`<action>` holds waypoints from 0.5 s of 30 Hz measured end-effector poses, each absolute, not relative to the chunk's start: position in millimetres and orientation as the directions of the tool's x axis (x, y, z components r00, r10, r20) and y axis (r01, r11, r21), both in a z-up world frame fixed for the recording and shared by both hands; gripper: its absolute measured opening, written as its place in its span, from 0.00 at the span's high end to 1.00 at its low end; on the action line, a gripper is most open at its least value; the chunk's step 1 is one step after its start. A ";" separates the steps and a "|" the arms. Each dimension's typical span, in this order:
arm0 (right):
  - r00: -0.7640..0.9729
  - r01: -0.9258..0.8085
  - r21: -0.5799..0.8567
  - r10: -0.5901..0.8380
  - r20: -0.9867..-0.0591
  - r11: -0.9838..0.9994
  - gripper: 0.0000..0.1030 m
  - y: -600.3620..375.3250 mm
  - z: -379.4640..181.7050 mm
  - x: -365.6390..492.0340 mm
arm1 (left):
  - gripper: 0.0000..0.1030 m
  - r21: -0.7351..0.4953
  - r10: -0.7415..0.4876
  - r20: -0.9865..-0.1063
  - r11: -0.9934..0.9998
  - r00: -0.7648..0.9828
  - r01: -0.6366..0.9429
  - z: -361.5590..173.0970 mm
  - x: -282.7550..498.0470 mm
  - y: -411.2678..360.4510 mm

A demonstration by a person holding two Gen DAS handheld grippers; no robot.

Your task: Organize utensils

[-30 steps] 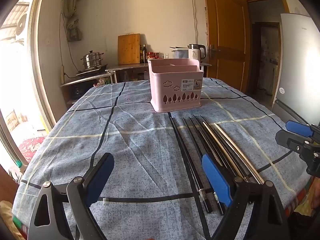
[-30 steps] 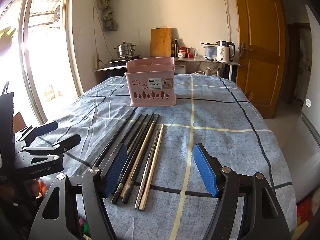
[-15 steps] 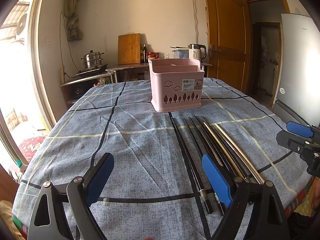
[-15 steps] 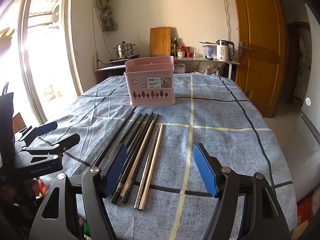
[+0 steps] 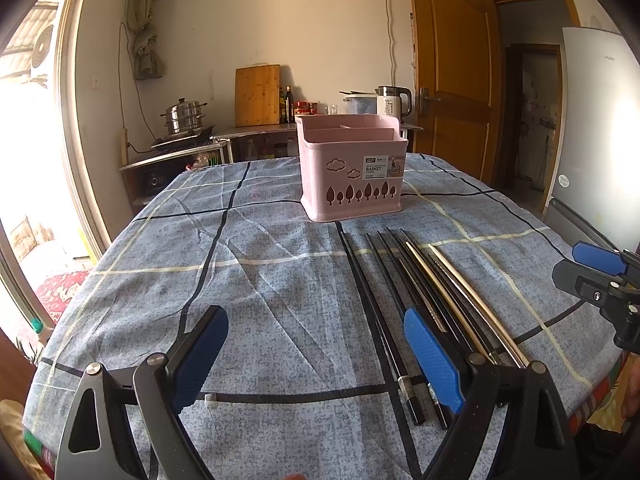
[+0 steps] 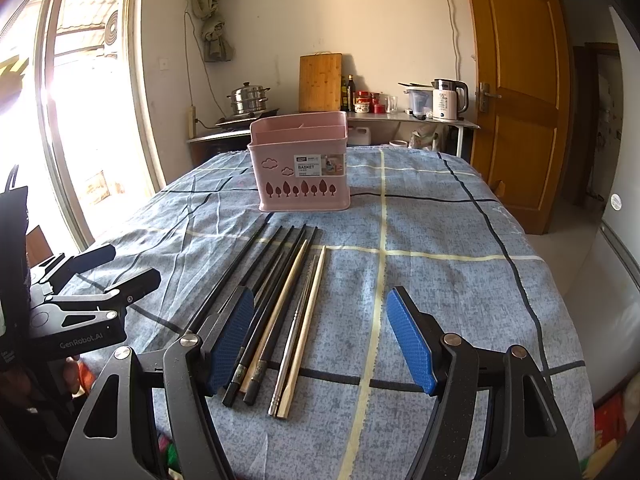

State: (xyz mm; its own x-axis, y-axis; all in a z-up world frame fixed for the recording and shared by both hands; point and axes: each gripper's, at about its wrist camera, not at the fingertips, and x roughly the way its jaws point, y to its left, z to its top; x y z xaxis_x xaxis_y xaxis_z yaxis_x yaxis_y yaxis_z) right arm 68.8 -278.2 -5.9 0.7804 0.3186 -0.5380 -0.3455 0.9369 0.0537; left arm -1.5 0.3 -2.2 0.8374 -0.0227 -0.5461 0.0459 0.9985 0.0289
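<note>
A pink utensil basket (image 5: 352, 172) (image 6: 302, 170) with divided compartments stands upright on the blue checked tablecloth, far side. In front of it several chopsticks (image 5: 416, 304) (image 6: 288, 296), black, wooden and metal, lie side by side pointing toward the basket. My left gripper (image 5: 316, 360) is open above the near cloth, its right pad (image 5: 432, 356) over the near ends of the black chopsticks, holding nothing. My right gripper (image 6: 320, 344) is open too, its left pad (image 6: 232, 336) just over the black chopsticks. Each gripper shows at the other view's edge, the right gripper (image 5: 600, 280) and the left gripper (image 6: 88, 292).
The table's near edge (image 6: 360, 460) lies just under the grippers. Behind the table a counter holds a steamer pot (image 5: 184, 116), a cutting board (image 5: 257, 95), bottles and a kettle (image 6: 448, 100). A wooden door (image 6: 516, 92) and a fridge (image 5: 600, 132) stand at the right.
Almost nothing has moved; the views shift very slightly. Both grippers stay open and the chopsticks lie as before.
</note>
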 end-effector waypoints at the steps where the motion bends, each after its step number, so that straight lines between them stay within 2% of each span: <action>1: 0.780 -0.346 0.054 0.319 -0.538 0.937 0.33 -277.8 -6.1 68.7 | 0.13 0.029 -0.022 -0.546 0.999 0.837 0.046 -2.4 -1.6 0.3; 15: 0.779 -0.346 0.052 0.318 -0.540 0.937 0.33 -276.7 -5.7 67.9 | 0.13 0.030 -0.028 -0.544 0.998 0.839 0.053 -1.1 -4.0 0.8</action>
